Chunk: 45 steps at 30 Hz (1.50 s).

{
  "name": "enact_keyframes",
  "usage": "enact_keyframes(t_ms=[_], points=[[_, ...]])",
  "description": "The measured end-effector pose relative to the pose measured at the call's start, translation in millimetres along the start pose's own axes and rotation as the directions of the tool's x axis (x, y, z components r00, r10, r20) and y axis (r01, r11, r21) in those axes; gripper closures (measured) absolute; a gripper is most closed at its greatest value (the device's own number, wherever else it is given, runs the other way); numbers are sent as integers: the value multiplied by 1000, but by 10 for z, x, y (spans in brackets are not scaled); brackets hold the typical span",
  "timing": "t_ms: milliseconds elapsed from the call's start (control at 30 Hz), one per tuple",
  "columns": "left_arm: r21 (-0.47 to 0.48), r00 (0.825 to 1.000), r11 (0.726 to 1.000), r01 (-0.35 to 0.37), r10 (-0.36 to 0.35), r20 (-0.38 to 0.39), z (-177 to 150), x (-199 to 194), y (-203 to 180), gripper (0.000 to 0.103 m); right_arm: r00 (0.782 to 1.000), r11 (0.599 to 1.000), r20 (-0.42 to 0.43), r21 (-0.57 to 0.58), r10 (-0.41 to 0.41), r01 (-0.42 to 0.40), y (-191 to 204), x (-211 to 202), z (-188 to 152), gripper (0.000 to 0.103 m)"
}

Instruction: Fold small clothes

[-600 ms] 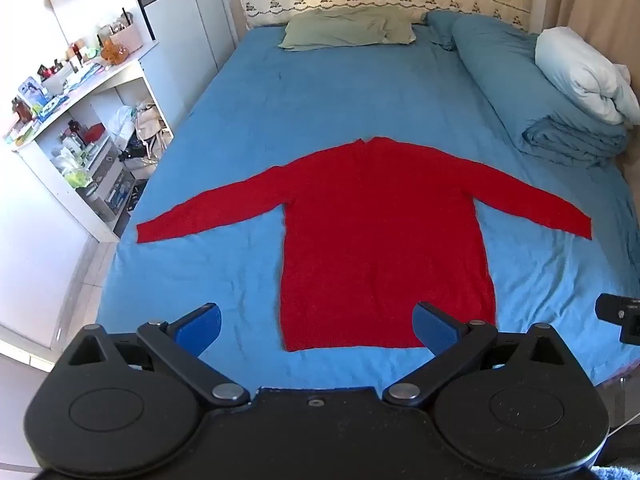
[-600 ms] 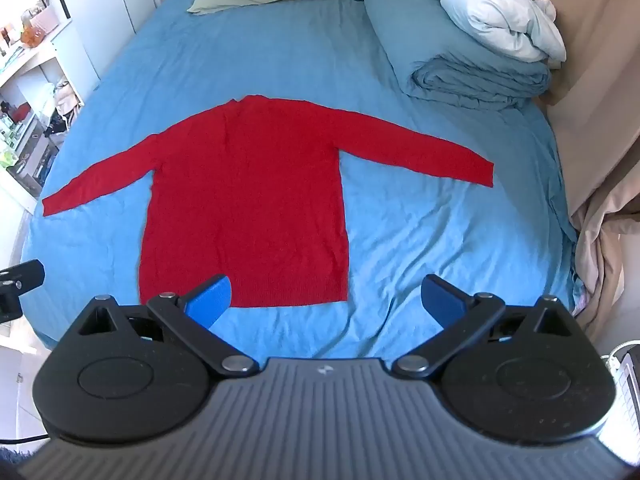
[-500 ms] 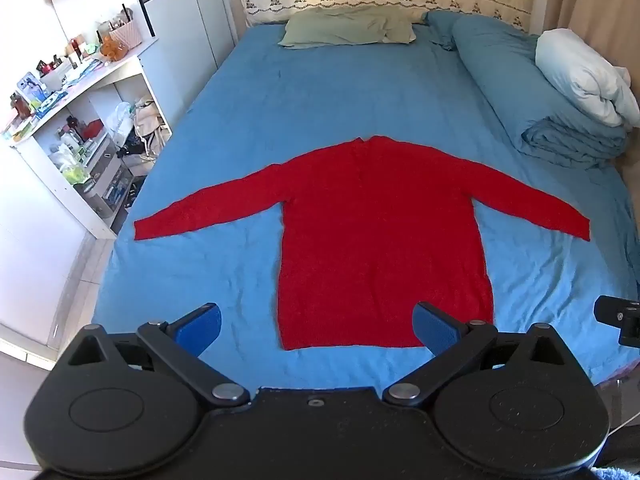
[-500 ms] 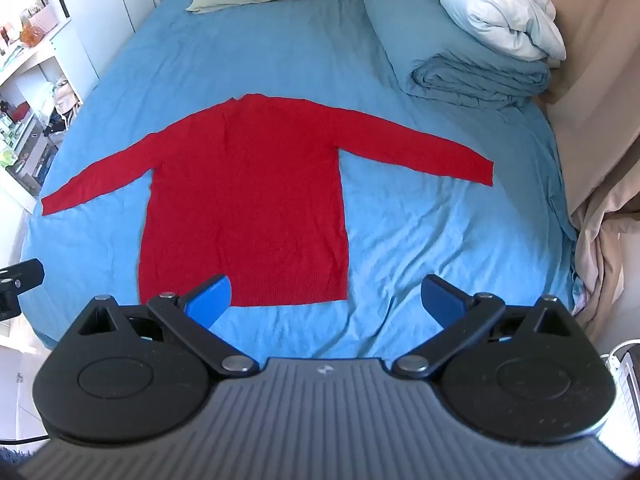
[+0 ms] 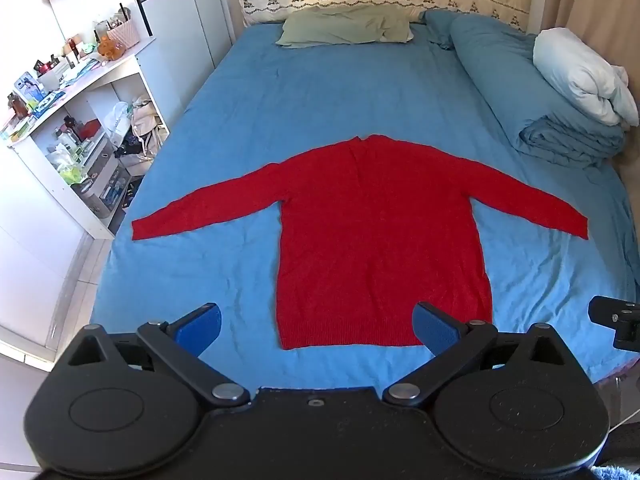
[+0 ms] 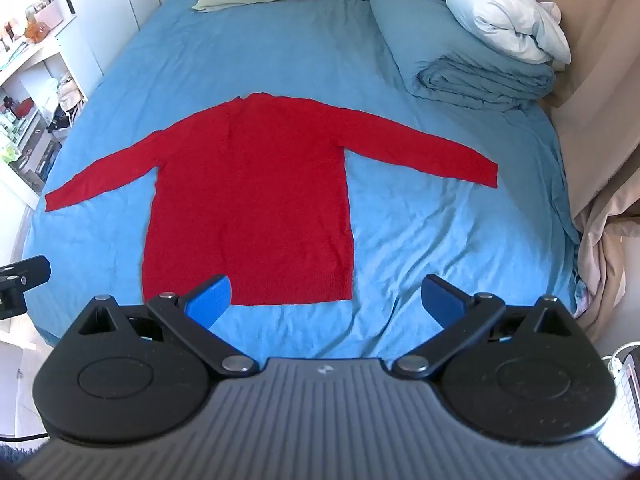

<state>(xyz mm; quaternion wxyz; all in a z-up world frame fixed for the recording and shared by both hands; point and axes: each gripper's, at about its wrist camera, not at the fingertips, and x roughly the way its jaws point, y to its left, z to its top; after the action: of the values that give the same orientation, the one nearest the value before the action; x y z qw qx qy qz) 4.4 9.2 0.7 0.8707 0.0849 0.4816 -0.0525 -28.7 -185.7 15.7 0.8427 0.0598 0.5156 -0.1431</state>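
A red long-sleeved sweater (image 5: 380, 236) (image 6: 252, 196) lies flat on the blue bed sheet (image 5: 320, 96), both sleeves spread out sideways and the hem nearest me. My left gripper (image 5: 316, 326) hangs high above the near bed edge, open, its blue pads wide apart and empty. The right gripper (image 6: 326, 300) hovers likewise above the hem's right corner, open with nothing between its pads. Neither touches the sweater. Part of the right gripper (image 5: 616, 320) shows at the left wrist view's right edge.
A rolled blue duvet (image 5: 532, 100) with a white pillow (image 5: 580, 76) lies along the bed's right side, and a green pillow (image 5: 348, 30) sits at the headboard. White shelves (image 5: 68, 120) crowded with small items stand left of the bed. Beige curtains (image 6: 608, 120) hang on the right.
Both views have shifted only slightly; the sweater lies unchanged and both grippers stay open.
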Motion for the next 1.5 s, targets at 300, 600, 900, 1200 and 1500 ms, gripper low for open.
enact_keyframes(t_ms=[300, 600, 900, 1200, 1500], points=[[12, 1000, 1000, 4, -4, 6, -15, 7, -28, 0, 1000, 1000, -1, 3, -5, 5, 26, -26, 11, 0], [12, 1000, 1000, 6, -6, 6, -18, 11, -58, 0, 1000, 1000, 3, 9, -5, 5, 11, -36, 7, 0], [14, 1000, 1000, 4, -4, 6, -19, 7, -58, 0, 1000, 1000, 3, 11, -6, 6, 14, -33, 1, 0], [10, 1000, 1000, 4, -4, 15, -18, -22, -26, 0, 1000, 1000, 10, 14, -2, 2, 4, -53, 1, 0], [8, 1000, 1000, 1, -1, 21, -32, -38, -1, 0, 1000, 1000, 14, 15, -5, 4, 31, -61, 4, 0]])
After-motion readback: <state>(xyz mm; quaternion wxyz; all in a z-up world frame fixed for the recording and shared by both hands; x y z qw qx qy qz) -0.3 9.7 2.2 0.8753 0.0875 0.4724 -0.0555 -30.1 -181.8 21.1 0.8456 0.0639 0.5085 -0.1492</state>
